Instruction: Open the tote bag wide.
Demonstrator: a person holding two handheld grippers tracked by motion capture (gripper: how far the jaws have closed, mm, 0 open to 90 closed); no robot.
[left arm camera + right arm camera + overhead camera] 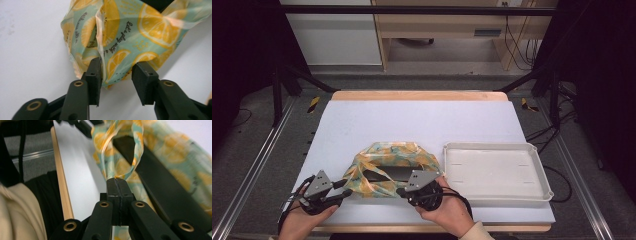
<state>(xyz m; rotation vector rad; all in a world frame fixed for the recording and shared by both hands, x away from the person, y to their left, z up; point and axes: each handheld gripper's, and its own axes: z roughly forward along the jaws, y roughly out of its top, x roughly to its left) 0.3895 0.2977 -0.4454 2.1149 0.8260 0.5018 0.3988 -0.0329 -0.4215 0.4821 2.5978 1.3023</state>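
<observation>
We see a lemon-print plastic bag (389,167) lying on the white table (412,122), near its front edge, with a dark flat object (394,172) showing through the bag's opening. A white tray (497,172) sits just beside the bag at its 3 o'clock, resting flat on the table.

The left claw (343,196) is at the bag's 8 o'clock. In the left gripper view (117,75) its jaws stand apart, released, with a fold of the bag's edge (120,60) between them; the left pad (95,75) touches the film, while the other pad stands off it.

The right claw (402,191) is at the bag's 6 o'clock, held in a hand (447,210) coming in from the table's front edge. In the right gripper view (117,182) its jaws are clenched together, pinching a loop of the bag's handle (125,157), which rises taut from the pads. Beyond it the dark flat object (160,192) runs diagonally beneath the printed film.
</observation>
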